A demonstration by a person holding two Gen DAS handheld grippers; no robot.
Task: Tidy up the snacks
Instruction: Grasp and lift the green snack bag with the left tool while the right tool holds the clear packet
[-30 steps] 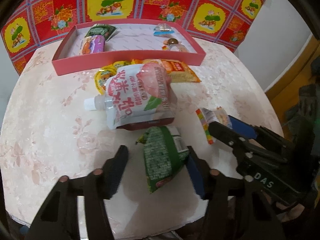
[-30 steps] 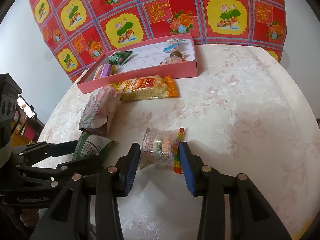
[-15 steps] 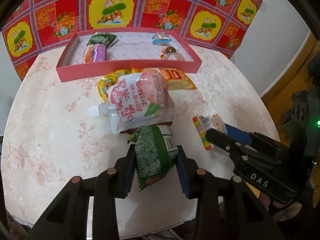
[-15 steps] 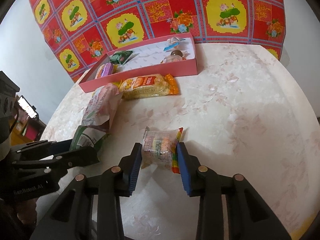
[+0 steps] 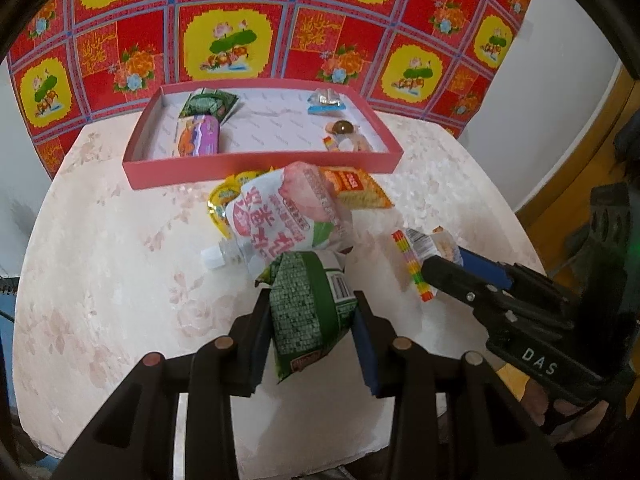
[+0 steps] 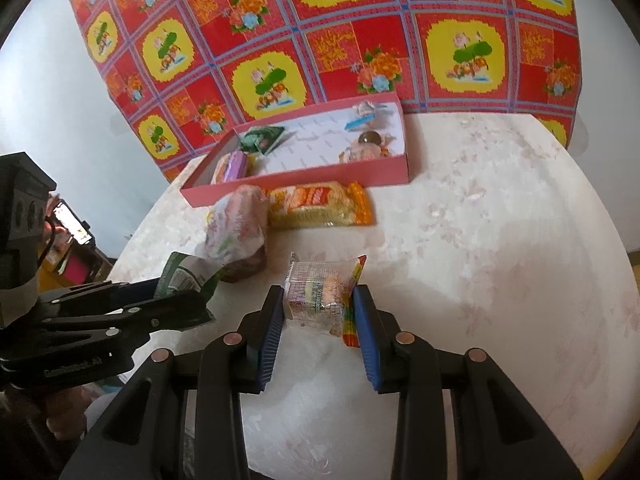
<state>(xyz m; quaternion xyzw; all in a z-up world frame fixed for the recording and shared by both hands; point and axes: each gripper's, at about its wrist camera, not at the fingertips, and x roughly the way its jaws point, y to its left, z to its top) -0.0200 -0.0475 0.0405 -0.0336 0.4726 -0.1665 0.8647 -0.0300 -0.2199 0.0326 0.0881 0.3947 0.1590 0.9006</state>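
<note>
My left gripper (image 5: pixel 311 316) is shut on a green snack packet (image 5: pixel 308 308) and holds it lifted off the table. My right gripper (image 6: pixel 319 312) is shut on a clear packet with a rainbow edge (image 6: pixel 320 296), also raised; that packet also shows in the left wrist view (image 5: pixel 420 256). A pink tray (image 5: pixel 260 168) stands at the back of the table with several small snacks inside. A pink peach pouch (image 5: pixel 284 220) and an orange noodle pack (image 6: pixel 320 206) lie in front of the tray.
The round pale table (image 6: pixel 500 240) ends close below both grippers. A red and yellow patterned cloth (image 5: pixel 240 32) hangs behind the tray. A yellow packet (image 5: pixel 224 196) lies under the pouch. A wooden door (image 5: pixel 580 184) is to the right.
Both grippers closed on their packets and lifted them. The left gripper moved forward toward the pouch with the green packet; the right gripper rose with the clear packet.
</note>
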